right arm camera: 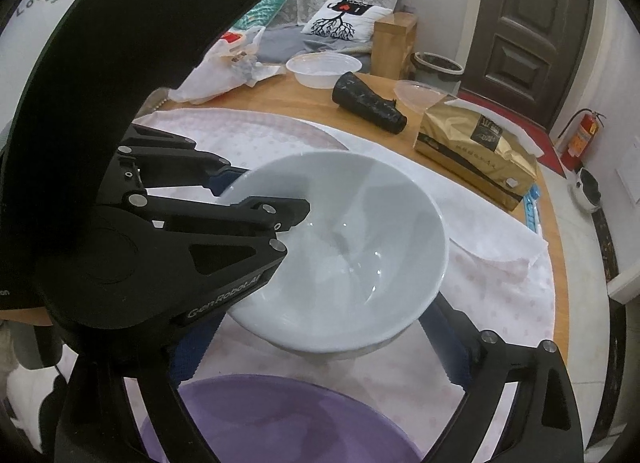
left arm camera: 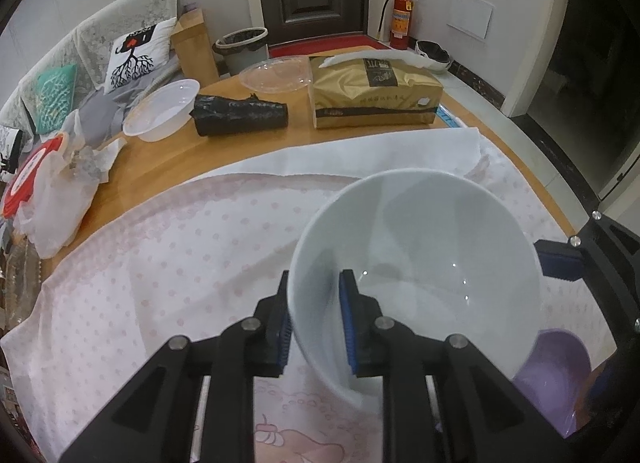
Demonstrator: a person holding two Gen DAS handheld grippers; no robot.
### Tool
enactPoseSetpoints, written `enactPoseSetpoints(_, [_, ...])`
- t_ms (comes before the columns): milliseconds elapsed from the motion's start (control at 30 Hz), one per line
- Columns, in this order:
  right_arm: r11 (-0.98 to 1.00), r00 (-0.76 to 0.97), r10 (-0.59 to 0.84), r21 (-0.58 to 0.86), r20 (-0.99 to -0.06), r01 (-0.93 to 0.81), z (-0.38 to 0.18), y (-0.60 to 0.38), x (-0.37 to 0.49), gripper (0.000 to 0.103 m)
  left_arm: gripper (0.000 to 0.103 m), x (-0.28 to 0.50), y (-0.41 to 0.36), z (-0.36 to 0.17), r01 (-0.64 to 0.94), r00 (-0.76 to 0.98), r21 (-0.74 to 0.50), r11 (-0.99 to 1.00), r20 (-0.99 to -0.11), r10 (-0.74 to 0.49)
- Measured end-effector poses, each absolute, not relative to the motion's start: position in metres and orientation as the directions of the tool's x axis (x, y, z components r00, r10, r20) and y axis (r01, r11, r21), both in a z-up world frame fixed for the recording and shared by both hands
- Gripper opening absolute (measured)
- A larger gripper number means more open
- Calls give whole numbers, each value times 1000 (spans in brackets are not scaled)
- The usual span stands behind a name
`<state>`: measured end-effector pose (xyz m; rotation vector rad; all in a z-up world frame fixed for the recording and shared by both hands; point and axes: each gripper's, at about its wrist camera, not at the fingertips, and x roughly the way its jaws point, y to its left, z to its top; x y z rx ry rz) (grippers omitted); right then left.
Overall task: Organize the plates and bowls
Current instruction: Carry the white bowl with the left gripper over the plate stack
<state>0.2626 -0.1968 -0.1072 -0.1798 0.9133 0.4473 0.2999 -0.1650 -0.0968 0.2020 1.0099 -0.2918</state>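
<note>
A white ceramic bowl (left arm camera: pixel 420 247) stands over the pink dotted cloth (left arm camera: pixel 168 263). My left gripper (left arm camera: pixel 316 323) is shut on its near-left rim, one blue pad inside and one outside. The same bowl (right arm camera: pixel 360 231) shows in the right wrist view with the left gripper (right arm camera: pixel 256 199) clamped on its left rim. My right gripper (right arm camera: pixel 320 359) is open, its fingers wide on either side below the bowl, above a purple plate (right arm camera: pixel 272 419). The purple plate also shows at the lower right in the left wrist view (left arm camera: pixel 556 379), near the right gripper's finger (left arm camera: pixel 560 259).
On the round wooden table (left arm camera: pixel 208 147) behind the cloth lie a gold tissue pack (left arm camera: pixel 372 91), a black bag roll (left arm camera: pixel 240 113), a white plastic bowl (left arm camera: pixel 160 111), a clear lid (left arm camera: pixel 276 73) and plastic bags (left arm camera: pixel 52 191). A sofa and door are beyond.
</note>
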Motion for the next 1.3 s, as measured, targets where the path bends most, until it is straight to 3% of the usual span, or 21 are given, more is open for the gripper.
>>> enactPoseSetpoints(400, [894,525,317,64,-790,-443,-113,-203,255,94,23,300,-163,-95,319,495,17,948,-855,-151])
enactPoseSetpoints(867, [894,445,348,148,-825,-423,-152,-196,264,97,28,316,-153,-109,332,401,-169,928,-865,-301])
enactPoseSetpoints(1300, [916,454,323,154,-830,-370,-170,-188,291,102,26,329,-146,-121,318,369,-252,914,-855,-364])
